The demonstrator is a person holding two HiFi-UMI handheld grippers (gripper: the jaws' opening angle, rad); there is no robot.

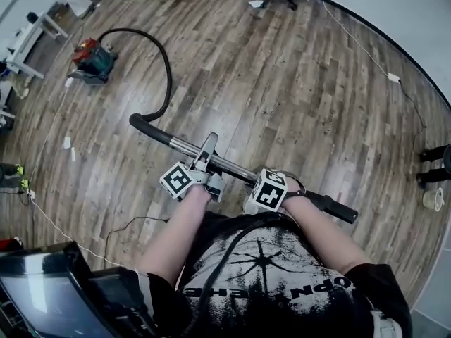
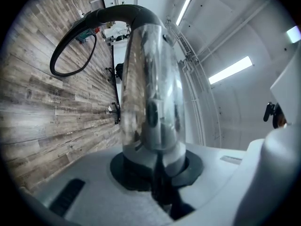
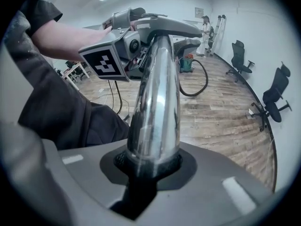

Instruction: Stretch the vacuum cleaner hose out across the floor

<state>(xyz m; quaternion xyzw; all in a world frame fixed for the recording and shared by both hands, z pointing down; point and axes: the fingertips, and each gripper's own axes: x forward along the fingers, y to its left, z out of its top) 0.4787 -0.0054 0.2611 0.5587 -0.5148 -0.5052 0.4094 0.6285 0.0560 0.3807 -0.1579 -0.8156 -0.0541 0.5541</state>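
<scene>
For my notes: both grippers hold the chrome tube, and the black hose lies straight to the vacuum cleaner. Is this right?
Not straight: in the head view the black hose bends in an arc to the vacuum cleaner. The left gripper and right gripper hold the chrome tube.

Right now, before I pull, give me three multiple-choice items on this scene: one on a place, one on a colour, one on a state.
1. In the head view, where does the vacuum cleaner stand?
A. upper left of the floor
B. lower right of the floor
C. between the two grippers

2. What colour is the hose?
A. white
B. black
C. yellow

3. How do the left gripper and the right gripper stand?
A. both open and empty
B. only the left holds something
C. both shut on the metal tube

Answers:
1 A: it sits far up at the left, away from the person.
2 B: a black curve runs from the cleaner to the tube.
3 C: each gripper view shows the tube clamped between the jaws.
</scene>
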